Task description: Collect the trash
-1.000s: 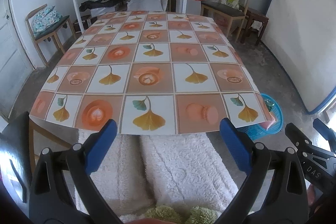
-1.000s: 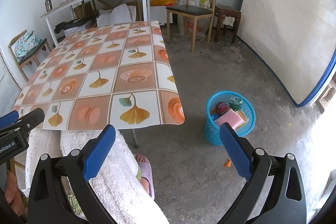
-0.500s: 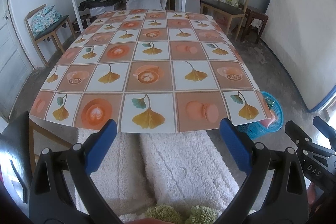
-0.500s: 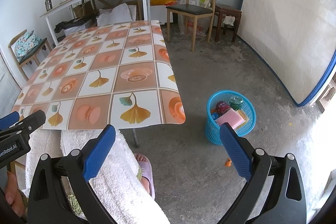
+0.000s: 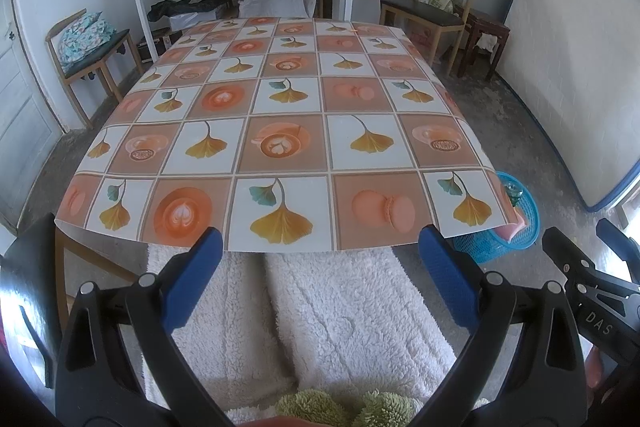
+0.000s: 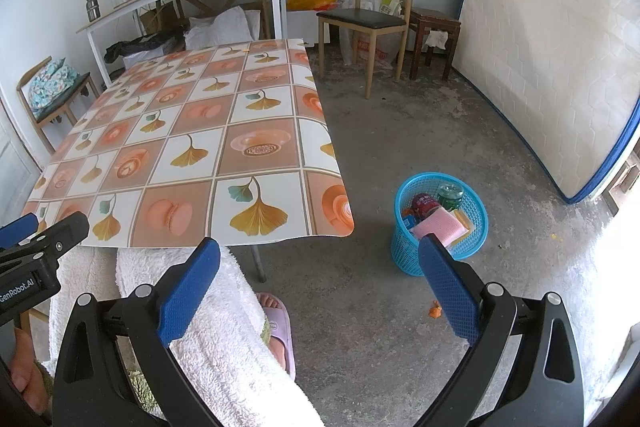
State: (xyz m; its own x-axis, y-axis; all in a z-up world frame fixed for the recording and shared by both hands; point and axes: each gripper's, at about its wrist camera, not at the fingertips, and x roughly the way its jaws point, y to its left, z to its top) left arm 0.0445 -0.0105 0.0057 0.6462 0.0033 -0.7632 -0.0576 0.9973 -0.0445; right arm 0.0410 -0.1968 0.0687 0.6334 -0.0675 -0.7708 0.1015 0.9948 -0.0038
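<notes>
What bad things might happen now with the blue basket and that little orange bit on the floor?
1. The small orange scrap lies on the floor outside the blue basket, so it might get left behind.
2. The basket looks nearly full; the pink pack sits high, so adding more might spill it.
3. The basket stands close to the table corner, so a reaching right gripper might bump the tablecloth.

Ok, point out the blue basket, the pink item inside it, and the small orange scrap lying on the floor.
blue basket [image 6: 404, 254], right wrist view, on its outer mesh wall.
pink item [image 6: 438, 225], right wrist view, on its flat top face.
orange scrap [image 6: 434, 310], right wrist view, on the scrap's middle, on the floor this side of the basket.
</notes>
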